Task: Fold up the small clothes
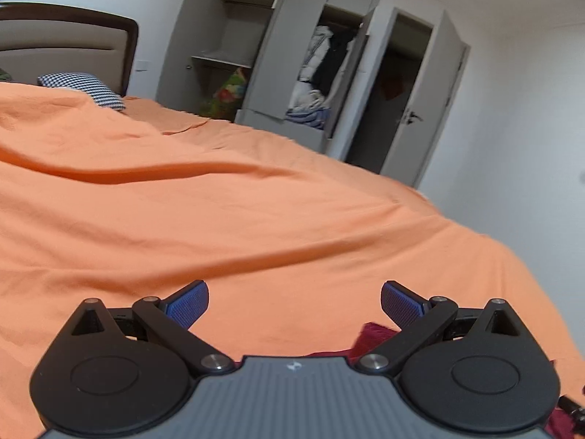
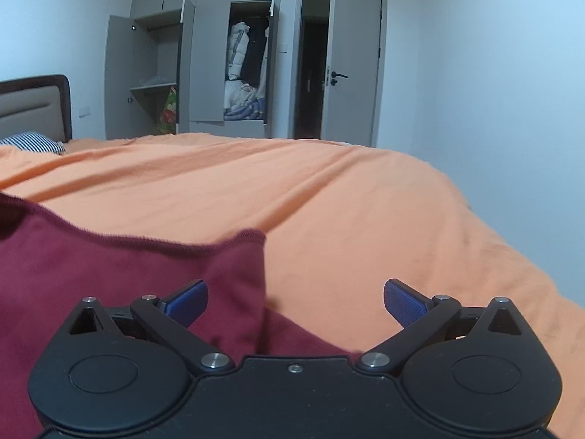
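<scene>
Looking along both claws, we log this:
Left claw: we see the left claw (image 1: 294,305) with its jaws spread wide and nothing between the blue pads (image 1: 188,303); it hangs over the sheet (image 1: 256,212).
Right claw: we see the right claw (image 2: 295,305) also spread wide and holding nothing; its left pad (image 2: 190,301) sits over the garment (image 2: 109,274), its right pad over bare sheet.
Garment: dark red cloth lying on the bed. In the right view we find it filling the lower left, with one hemmed corner raised into a point near the middle and a fold running down toward the claw body. In the left view we catch only a scrap of it at the lower right, by the right finger and under the claw body.
Garment shape: we cannot tell what kind of clothing it is, nor how far it is folded.
Sheet: orange, creased in long shallow ridges, covering the whole bed.
Pillow: the striped pillow (image 1: 82,87) lies at the far left, next to the headboard (image 1: 65,44).
Wardrobe: the grey wardrobe (image 2: 204,55) stands beyond the bed with doors swung out; we see hanging and piled clothes inside.
Door: the room door (image 2: 351,69) stands ajar to the right of the wardrobe.
</scene>
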Available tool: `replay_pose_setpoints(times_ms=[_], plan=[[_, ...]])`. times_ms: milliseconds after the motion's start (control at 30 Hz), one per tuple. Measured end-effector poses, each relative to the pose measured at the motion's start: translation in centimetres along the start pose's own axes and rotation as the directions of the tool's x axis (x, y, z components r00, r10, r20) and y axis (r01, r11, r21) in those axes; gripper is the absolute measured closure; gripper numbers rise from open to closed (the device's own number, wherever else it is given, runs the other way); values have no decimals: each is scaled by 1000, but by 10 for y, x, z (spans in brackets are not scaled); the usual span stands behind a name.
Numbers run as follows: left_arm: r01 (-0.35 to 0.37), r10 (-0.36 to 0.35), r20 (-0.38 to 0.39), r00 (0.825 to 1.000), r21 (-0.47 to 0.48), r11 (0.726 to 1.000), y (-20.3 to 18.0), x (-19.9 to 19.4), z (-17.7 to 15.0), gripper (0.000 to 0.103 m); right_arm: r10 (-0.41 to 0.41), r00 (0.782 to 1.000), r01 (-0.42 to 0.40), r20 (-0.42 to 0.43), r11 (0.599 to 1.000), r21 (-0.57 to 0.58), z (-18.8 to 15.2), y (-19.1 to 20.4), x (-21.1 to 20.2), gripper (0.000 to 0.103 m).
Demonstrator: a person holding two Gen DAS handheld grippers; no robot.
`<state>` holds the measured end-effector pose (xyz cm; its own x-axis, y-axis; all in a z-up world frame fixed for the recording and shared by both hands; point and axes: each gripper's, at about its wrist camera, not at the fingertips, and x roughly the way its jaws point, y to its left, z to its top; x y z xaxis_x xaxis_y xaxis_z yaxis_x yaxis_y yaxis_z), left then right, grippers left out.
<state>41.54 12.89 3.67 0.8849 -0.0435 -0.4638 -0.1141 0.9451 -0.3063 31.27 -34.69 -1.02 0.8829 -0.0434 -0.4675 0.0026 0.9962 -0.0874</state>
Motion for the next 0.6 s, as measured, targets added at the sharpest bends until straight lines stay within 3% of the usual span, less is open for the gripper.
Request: replay_pose_setpoints(times_ms=[100, 200, 400, 500, 600], plan=[[-10, 11, -15, 1000, 71, 997, -3, -10, -7, 1, -14, 1000, 14, 9, 1000, 1, -14, -4, -22, 1], [-60, 65, -30, 997, 146, 987, -7, -15, -29, 1, -22, 1000, 22, 2, 1000, 12, -27, -5, -42, 1], [-111, 140, -127, 982, 210, 971, -22, 8, -57, 1, -39, 998, 40, -39, 999, 20, -52, 1, -70, 1], [-162, 192, -165, 967, 177, 971, -22, 25, -55, 1, -56, 997, 57, -57, 998, 18, -60, 3, -74, 1], [-162, 174, -204, 963, 75, 984, -8, 35, -50, 0, -78, 995, 78, -60, 997, 10, -66, 5, -74, 1]])
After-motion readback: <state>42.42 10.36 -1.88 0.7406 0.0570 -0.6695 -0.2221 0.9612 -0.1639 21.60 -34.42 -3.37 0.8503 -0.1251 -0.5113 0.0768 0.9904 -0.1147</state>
